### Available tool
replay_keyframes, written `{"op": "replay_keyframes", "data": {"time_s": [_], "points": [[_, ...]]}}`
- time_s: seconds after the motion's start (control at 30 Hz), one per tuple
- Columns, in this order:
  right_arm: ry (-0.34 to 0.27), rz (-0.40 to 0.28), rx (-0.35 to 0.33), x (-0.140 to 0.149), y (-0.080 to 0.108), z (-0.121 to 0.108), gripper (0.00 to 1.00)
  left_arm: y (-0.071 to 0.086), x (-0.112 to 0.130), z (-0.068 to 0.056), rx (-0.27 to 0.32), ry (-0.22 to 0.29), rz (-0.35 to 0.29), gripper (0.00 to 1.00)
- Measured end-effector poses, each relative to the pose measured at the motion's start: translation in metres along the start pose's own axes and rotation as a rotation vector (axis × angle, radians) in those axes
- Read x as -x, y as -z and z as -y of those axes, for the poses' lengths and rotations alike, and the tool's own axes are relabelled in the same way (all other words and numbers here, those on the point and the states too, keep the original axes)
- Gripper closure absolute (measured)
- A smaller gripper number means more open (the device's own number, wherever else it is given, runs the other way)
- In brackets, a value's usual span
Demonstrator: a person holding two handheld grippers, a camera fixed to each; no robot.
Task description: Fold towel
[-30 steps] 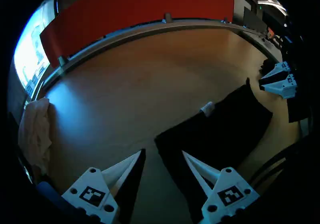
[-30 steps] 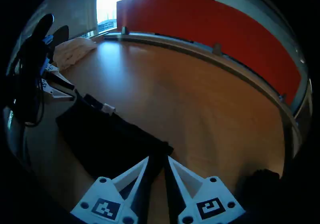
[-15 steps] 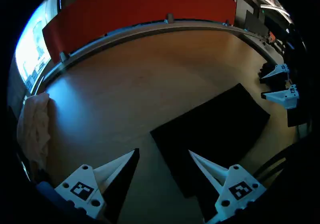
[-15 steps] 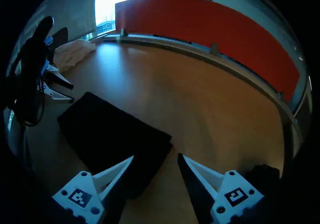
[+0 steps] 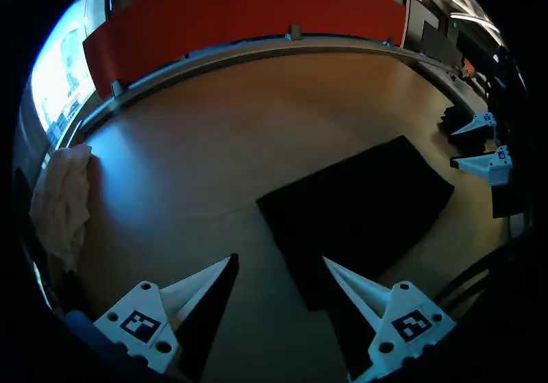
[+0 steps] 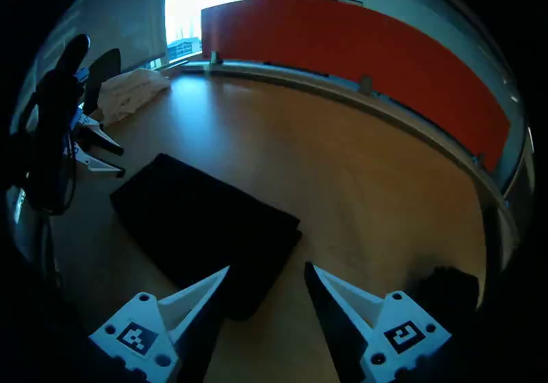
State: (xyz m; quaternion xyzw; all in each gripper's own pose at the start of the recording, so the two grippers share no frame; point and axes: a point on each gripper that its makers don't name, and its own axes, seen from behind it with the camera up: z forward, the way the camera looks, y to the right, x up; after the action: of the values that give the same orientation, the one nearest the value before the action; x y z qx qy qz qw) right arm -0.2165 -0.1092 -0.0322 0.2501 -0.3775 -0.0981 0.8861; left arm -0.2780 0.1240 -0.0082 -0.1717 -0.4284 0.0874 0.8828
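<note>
A black towel lies flat and folded into a rectangle on the wooden table. My left gripper stands open just short of the towel's near corner, nothing between its fingers. The right gripper appears at the far right edge of the left gripper view, open beside the towel's far end. In the right gripper view the same towel lies ahead of my open right gripper, which holds nothing. The left gripper shows at the left there, open, held by a dark-sleeved arm.
A crumpled pale cloth lies at the table's left edge, seen too in the right gripper view as a pale cloth. A red partition runs along the table's far rim. A dark bundle sits near the right gripper.
One second ago the right gripper was shut on the towel's corner with a fold raised; it has since opened and backed off. The towel now lies flat. Both grippers drew back slightly.
</note>
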Motion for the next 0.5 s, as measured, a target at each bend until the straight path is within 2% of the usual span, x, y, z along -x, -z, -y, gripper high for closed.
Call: {"op": "replay_keyframes", "data": {"time_s": [0.3, 0.5], "points": [[-0.011, -0.007, 0.008, 0.009, 0.017, 0.005, 0.26, 0.015, 0.024, -0.006, -0.005, 0.027, 0.008, 0.21], [-0.015, -0.001, 0.005, 0.015, 0.021, 0.006, 0.26, 0.02, 0.033, -0.006, -0.011, 0.048, 0.009, 0.2]]}}
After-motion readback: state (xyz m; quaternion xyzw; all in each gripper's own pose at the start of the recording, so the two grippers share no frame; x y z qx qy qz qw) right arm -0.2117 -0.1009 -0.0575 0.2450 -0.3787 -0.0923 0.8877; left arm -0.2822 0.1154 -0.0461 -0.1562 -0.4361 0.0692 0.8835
